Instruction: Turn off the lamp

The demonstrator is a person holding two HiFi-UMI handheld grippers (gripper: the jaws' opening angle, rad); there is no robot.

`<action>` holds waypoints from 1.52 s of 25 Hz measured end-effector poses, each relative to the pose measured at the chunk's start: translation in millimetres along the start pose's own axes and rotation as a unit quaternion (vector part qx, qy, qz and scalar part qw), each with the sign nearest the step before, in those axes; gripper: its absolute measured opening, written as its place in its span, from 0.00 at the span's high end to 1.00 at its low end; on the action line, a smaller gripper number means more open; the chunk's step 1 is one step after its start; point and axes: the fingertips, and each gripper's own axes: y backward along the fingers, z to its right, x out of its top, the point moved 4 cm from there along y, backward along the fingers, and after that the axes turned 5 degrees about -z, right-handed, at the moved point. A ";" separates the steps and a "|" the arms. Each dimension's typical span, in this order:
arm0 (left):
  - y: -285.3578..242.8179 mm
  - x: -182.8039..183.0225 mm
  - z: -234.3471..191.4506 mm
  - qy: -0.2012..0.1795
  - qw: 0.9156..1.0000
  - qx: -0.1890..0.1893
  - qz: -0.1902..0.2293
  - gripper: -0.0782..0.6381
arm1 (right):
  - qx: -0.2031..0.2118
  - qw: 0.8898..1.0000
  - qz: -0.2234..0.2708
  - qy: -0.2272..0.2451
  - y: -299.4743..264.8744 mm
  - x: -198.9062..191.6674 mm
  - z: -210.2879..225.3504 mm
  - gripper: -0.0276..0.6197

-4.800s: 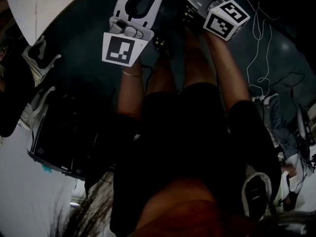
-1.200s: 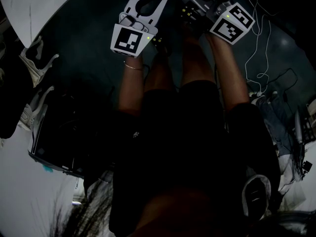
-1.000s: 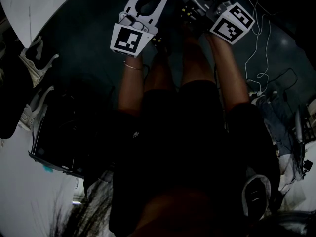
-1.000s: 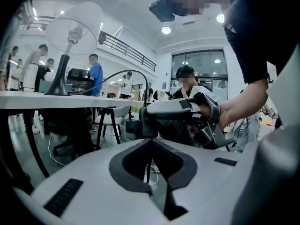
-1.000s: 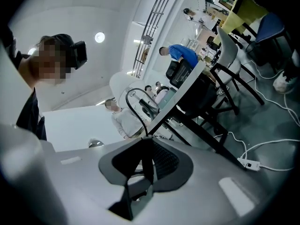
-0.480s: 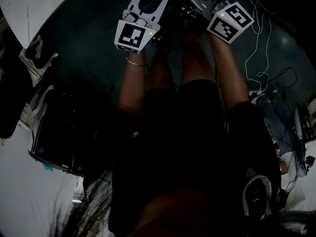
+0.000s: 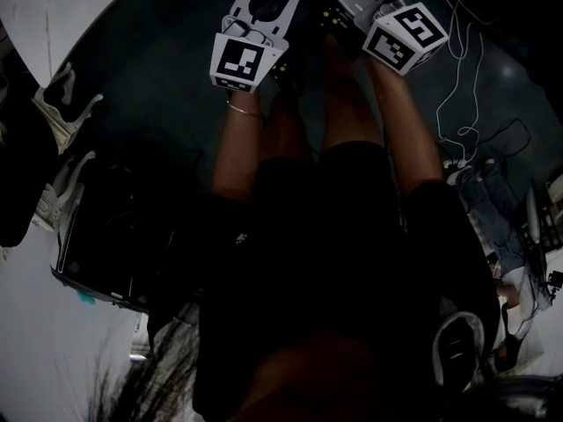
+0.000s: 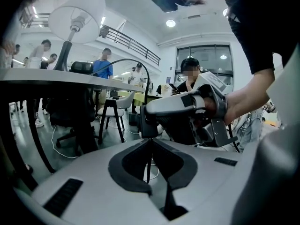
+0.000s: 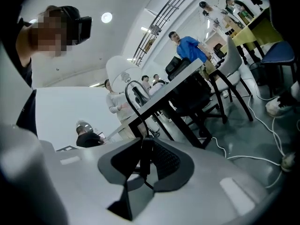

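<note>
On your right gripper (image 9: 142, 144), the fingers have just eased apart and sit loosely around the cord switch (image 8: 149, 122). Your left gripper (image 8: 149, 139) has its fingers closed on the cord (image 8: 148, 165) just below it. The lamp (image 8: 77, 12) stands on the table (image 8: 70, 78). The press is probably done, though its glow is unreadable.

Left gripper (image 8: 149, 143): shell is smooth, matt, light-grey plastic. Pads are dark, matt and rubbery-looking. Its marker cube (image 7: 239, 62): matt white faces with black print.
Cord (image 8: 147, 164) between the pads: thin, black, smooth sheath.
Switch (image 8: 148, 123) at 12 o'clock above them: black plastic with a dull sheen.
Lamp shade (image 8: 77, 11), 10 o'clock in the left gripper view: white and matt. Cloth or plastic, can't tell.
Tabletop (image 8: 51, 76): white, smooth.
Floor (image 9: 243, 142): grey, smooth, slight gloss.
</note>
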 end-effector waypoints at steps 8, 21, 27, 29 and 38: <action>11.3 -7.7 -5.5 0.030 0.999 0.021 0.013 0.86 | -0.029 0.999 0.014 0.010 8.4 1.9 10.6 0.87; 13.4 5.8 -4.8 0.050 0.997 0.010 0.049 0.88 | -0.061 0.998 0.006 0.012 7.3 -22.8 33.0 0.87; 17.7 8.9 -5.7 0.026 0.999 0.009 0.040 0.88 | -0.078 0.997 0.006 0.018 6.6 -33.1 44.6 0.87; 20.6 9.4 -6.4 0.028 0.999 0.010 0.039 0.88 | -0.080 0.997 0.008 0.021 6.5 -35.6 45.0 0.87; 17.1 8.4 -7.4 0.036 0.999 0.010 0.039 0.88 | -0.076 0.996 0.020 0.039 3.7 -48.4 54.8 0.87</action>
